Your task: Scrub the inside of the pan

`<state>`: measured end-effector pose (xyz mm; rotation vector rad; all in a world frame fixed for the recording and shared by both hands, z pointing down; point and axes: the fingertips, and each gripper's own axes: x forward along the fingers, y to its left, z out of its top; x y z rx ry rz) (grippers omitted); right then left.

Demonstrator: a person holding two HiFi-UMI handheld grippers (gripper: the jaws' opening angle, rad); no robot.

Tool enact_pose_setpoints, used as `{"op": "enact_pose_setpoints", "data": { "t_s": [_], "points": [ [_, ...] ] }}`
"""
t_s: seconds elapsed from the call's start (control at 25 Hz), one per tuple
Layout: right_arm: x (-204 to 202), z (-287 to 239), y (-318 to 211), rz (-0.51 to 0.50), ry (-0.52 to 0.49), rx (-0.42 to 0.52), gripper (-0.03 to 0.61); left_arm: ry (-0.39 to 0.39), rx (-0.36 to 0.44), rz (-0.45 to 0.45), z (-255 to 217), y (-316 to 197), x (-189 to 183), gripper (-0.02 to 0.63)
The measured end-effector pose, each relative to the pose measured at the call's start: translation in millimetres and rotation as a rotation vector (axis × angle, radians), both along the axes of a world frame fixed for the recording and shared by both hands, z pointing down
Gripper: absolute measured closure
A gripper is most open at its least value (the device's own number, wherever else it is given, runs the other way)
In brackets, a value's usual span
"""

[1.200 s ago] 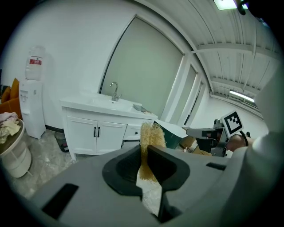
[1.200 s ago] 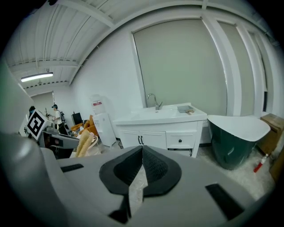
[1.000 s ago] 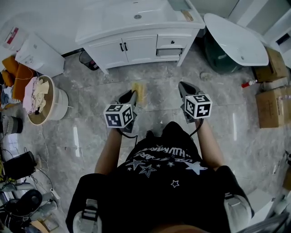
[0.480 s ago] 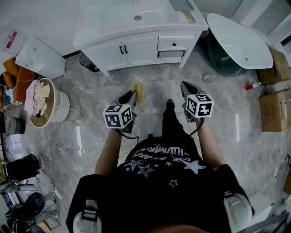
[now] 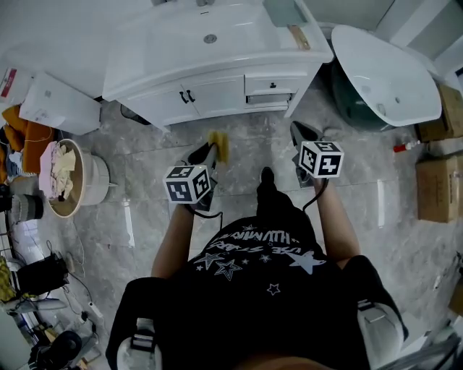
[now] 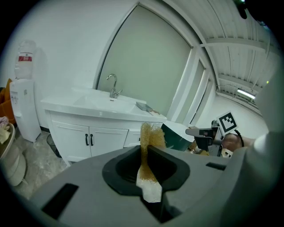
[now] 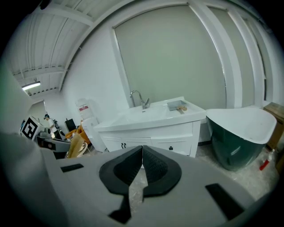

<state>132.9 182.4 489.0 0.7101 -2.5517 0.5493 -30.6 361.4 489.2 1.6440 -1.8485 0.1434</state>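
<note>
A: Left gripper (image 6: 145, 148): jaws clamped on a yellow sponge (image 6: 151, 134). Its frayed top sticks up past the tips.

B: Agreed. Right gripper (image 7: 142, 153): jaws pressed together, nothing between them.

A: We hold both over the grey floor (image 5: 145, 166), near the front of the white sink cabinet (image 5: 217, 79).

B: Pan: we cannot pick it out for certain. A grey tray (image 5: 283, 12) sits at the counter's right end.

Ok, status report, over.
Left gripper shut on sponge. Right gripper shut, empty. Pan not clearly seen. Vanity ahead.
</note>
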Motion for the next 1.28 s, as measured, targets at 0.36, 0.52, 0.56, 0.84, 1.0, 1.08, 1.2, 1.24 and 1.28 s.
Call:
{"op": "enact_pose_setpoints", "data": {
  "t_s": [0.36,0.52,0.56,0.84,1.0,1.08,1.2,1.24,1.28],
  "points": [
    [-26,-6,-100,-0.023,0.0,-0.01,0.571,-0.014,-0.026,-0.018,-7,-90,-23,0.563],
    [-35,-5,-141,-0.02,-0.007,-0.017,0.571,-0.014,-0.023,-0.018,-9,-131,-27,0.563],
    [-36,-4,-152,-0.018,-0.008,-0.016,0.571,-0.014,-0.026,-0.017,-7,-141,-28,0.563],
    [-35,-3,-231,0.024,-0.02,0.023,0.571,-0.024,-0.02,-0.041,-1,-211,-41,0.563],
    [-32,-4,-267,0.039,-0.018,0.026,0.569,-0.024,-0.002,-0.053,-8,-245,-43,0.563],
    [-34,-5,-280,0.044,-0.027,0.03,0.569,-0.025,-0.002,-0.051,-10,-256,-43,0.563],
    [-39,-6,-289,0.05,-0.037,0.035,0.569,-0.032,-0.019,-0.039,-6,-265,-45,0.563],
    [-41,-6,-290,0.05,-0.037,0.035,0.569,-0.033,-0.027,-0.037,-5,-266,-47,0.563],
    [-43,-5,-290,0.05,-0.036,0.035,0.569,-0.033,-0.033,-0.038,-5,-267,-48,0.563]
  ]
}}
